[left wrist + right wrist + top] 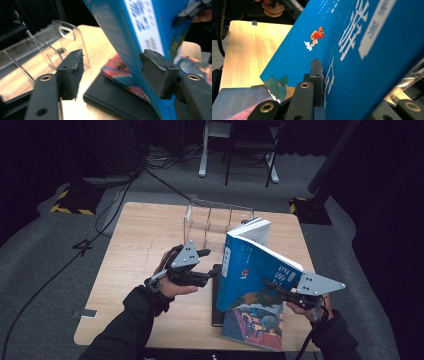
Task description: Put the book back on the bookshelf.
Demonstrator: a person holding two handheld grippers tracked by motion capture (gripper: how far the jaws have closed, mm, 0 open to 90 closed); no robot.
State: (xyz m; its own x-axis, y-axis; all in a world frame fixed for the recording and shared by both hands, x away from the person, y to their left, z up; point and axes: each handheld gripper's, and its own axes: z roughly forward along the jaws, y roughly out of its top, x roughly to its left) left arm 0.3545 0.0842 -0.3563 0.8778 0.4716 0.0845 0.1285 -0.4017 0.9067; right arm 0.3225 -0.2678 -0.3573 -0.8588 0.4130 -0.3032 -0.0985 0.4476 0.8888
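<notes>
Black rubber-padded jaws framed a glossy blue book held tilted above the table.

Right gripper clamped the book's smooth cover, one ridged pad flat against it, so the book stood slanted over a stack of two flat books: a colourful paperback and a matte black one beneath. Left gripper sat by the blue spine with its jaws spread; one pad lay against or just beside the spine, the other stood clear of it, nothing pinched. Beyond stood a clear acrylic rack with thin upright dividers, on the pale wood-grain table.
</notes>
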